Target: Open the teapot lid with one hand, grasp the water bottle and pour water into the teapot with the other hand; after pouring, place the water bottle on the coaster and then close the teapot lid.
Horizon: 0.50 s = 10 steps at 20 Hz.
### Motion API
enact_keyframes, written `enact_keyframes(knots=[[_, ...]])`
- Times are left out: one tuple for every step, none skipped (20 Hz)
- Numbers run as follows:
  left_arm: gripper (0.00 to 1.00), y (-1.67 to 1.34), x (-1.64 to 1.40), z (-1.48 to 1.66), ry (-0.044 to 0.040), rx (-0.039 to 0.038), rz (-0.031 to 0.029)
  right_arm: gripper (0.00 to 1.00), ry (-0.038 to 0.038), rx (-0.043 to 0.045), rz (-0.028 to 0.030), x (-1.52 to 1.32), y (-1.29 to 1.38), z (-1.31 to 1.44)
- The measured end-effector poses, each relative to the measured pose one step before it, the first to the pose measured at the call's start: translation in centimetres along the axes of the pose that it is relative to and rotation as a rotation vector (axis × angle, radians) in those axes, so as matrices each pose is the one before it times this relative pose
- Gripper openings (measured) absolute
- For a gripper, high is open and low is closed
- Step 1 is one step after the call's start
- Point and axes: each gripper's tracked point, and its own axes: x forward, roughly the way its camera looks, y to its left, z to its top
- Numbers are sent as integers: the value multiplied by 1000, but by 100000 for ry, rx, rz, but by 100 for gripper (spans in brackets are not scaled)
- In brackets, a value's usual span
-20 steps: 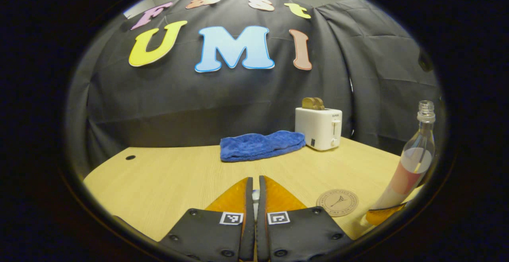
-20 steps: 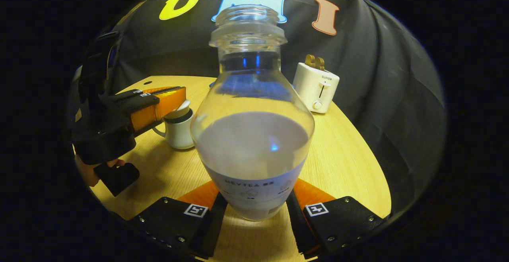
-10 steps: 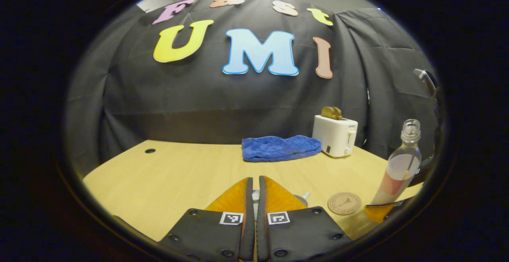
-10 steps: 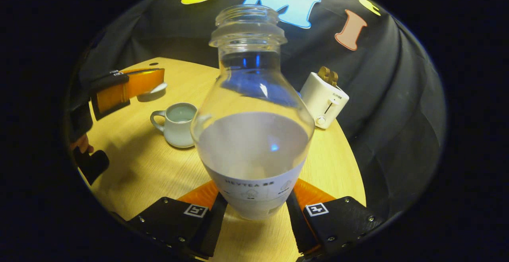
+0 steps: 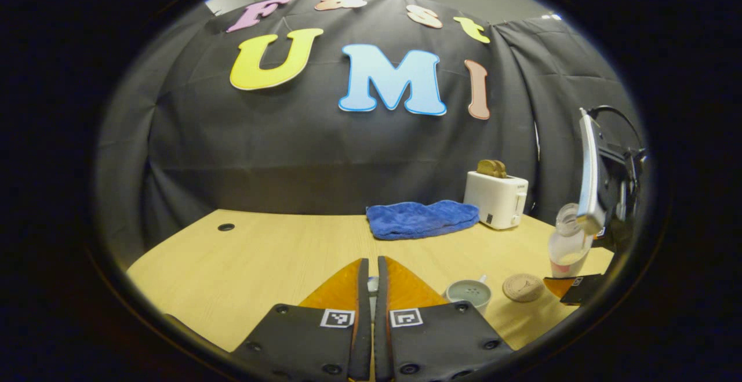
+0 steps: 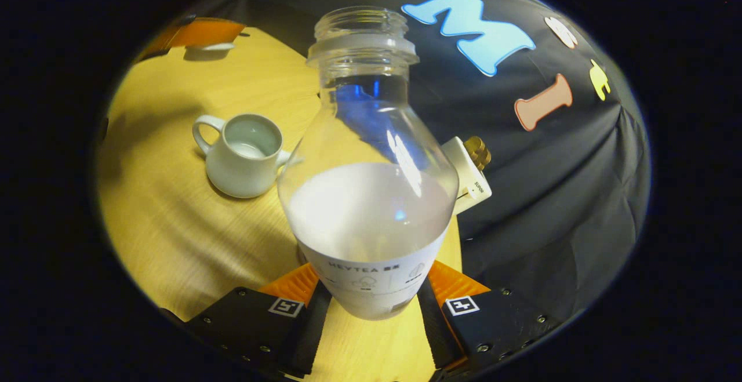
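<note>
Clear plastic water bottle [image 6: 368, 196], uncapped, roughly half full of pale liquid, clamped low on its body between both fingers of the right hand-held gripper [image 6: 371, 306] and tipped toward the teapot. Left hand-held gripper [image 5: 371, 289]: fingers nearly closed on the white teapot lid [image 6: 208, 47], held off to the side above the bench [image 5: 261, 254]. Step judged in hand: lid off, pour about to begin. Next move calls for bringing the bottle mouth over the opening and tilting further. White teapot [image 6: 243, 156]: open, standing on the bench, a little liquid seemingly at its bottom. Round coaster [image 5: 523, 287]: just beside the teapot, bare. Beyond: blue cloth [image 5: 422, 218], white toaster [image 5: 497, 199].
</note>
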Motion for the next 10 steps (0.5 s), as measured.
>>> enact_keyframes(knots=[[8,345,150,-190,22,-722,-317,74,648,-1891,-431,525,180,124],[8,289,188,-34,107,-283,-271,74,517,-1540,-113,459,223,322],[10,257,187,-231,131,-62,-216,74,1056,-1951,-942,523,-114,-15],[10,361,223,-43,-69,-107,-87,74,977,-2365,-1526,107,-230,141],[10,251,150,-85,-128,-166,-122,74,887,-2567,-1551,226,-287,38],[10,159,186,-61,-106,-171,-185,74,1291,-2902,-1299,156,-209,66],[10,109,149,-142,11,-226,-322,74,1580,-2779,-1312,138,-234,0],[10,161,119,-11,-29,-306,-330,74,1076,-2104,-367,90,-26,36],[10,12,63,-169,168,-219,-340,77,945,-1328,-133,342,142,8],[10,-27,68,-12,-4,-265,-359,74,544,-1191,-138,115,61,12]])
